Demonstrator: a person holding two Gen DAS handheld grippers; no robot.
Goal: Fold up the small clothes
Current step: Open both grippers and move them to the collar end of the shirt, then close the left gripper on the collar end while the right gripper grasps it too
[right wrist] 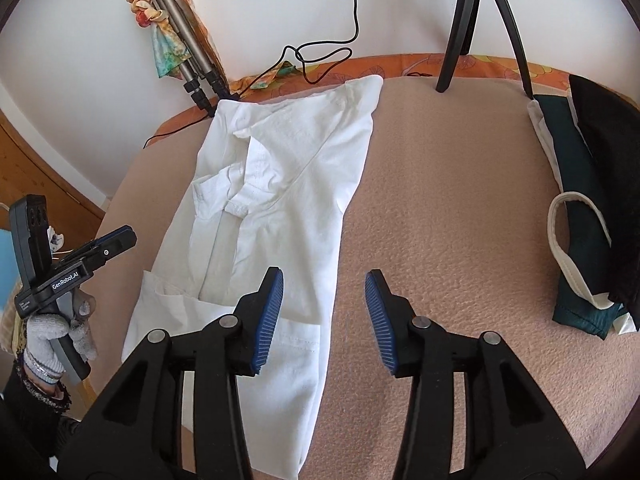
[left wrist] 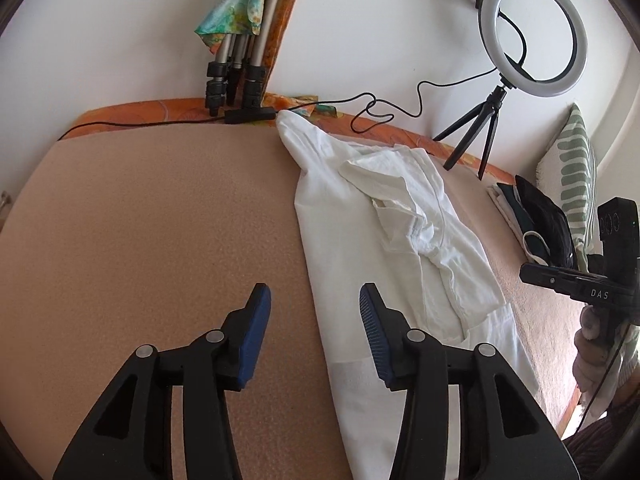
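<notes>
Right wrist: both grippers' jaws wide, empty.

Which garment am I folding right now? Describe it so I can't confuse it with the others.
On the beige blanket, look left of centre for the long white garment, partly folded lengthwise. Unlike the dark stack of clothes by the right edge, it is all white and lies alone.

A white wall backs the beige blanket-covered surface; a ring light on its small tripod stands near a striped cushion.
</notes>
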